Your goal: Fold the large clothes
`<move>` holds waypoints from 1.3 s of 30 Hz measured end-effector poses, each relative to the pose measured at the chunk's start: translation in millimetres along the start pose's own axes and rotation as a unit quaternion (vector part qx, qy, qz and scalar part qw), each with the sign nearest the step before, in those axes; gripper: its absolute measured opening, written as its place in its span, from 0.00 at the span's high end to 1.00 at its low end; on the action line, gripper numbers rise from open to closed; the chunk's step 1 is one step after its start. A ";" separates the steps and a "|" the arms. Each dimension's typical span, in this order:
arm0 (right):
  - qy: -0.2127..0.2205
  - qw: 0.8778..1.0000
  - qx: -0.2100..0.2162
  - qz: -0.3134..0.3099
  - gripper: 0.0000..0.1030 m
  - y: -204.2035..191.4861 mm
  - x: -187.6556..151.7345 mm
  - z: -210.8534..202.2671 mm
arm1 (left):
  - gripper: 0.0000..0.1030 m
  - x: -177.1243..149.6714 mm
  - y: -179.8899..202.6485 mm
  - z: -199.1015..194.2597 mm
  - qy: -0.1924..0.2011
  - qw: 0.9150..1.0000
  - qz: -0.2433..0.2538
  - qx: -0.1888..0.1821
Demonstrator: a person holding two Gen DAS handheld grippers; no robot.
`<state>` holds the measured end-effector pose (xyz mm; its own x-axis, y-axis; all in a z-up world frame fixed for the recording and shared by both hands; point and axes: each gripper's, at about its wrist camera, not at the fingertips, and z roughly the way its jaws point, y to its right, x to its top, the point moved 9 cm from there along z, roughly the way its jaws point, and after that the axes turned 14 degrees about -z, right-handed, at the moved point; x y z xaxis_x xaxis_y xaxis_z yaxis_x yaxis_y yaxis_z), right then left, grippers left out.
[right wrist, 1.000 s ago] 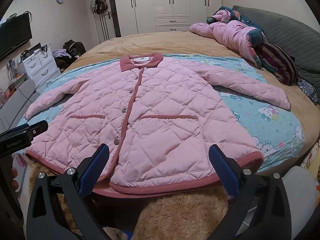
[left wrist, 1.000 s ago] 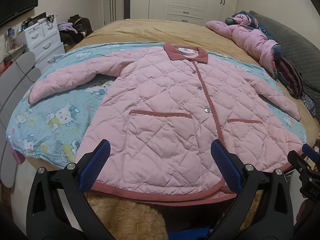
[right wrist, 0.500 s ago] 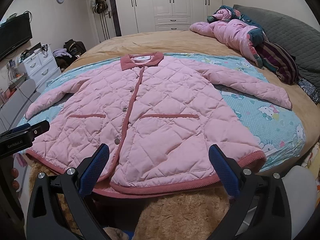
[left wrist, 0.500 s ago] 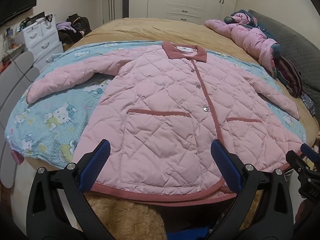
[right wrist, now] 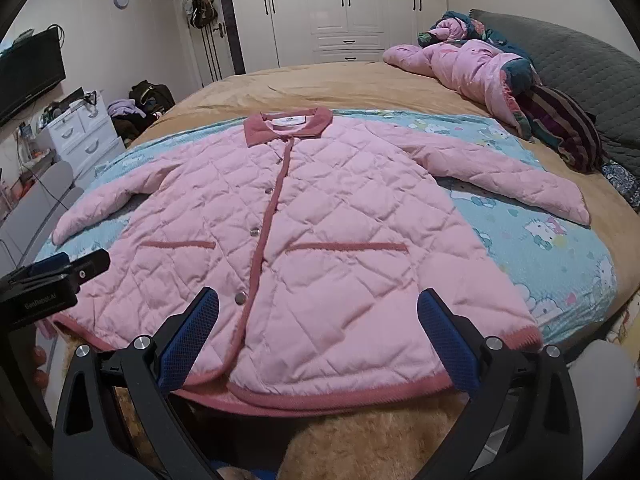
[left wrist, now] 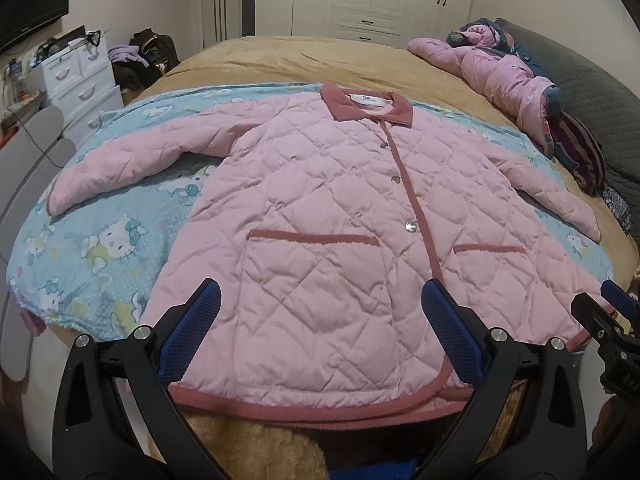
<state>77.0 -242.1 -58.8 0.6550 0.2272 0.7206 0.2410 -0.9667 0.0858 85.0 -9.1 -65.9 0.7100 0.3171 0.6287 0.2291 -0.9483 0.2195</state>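
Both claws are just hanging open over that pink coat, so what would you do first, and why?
Probably reach the left gripper out to the left sleeve: the pink coat lies flat and buttoned, sleeves spread wide, and neither it nor the right gripper holds anything.

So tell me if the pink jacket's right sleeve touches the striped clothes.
Apart. The right wrist view shows tan bedspread between the sleeve and the striped clothes.

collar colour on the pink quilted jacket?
Dusty rose collar, darker than the pink quilted jacket; right wrist view shows it best.
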 end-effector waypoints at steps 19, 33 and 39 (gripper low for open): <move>0.016 1.000 -0.012 0.023 0.04 27.4 83.9 40.0 | 0.09 85.7 30.5 40.3 0.012 1.000 -0.002 -0.008; 0.023 0.997 -0.013 0.072 0.04 67.6 136.9 78.8 | 0.09 141.9 66.5 85.5 0.002 1.000 -0.011 -0.029; 0.016 0.993 -0.023 0.110 0.04 108.0 153.4 106.0 | 0.09 159.0 89.2 113.7 -0.005 1.000 -0.006 -0.029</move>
<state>279.4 -299.2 -11.9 0.6656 0.0060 0.7463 0.0598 -0.9972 -0.0452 294.0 -44.7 -31.2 0.7149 0.3272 0.6179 0.1977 -0.9423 0.2702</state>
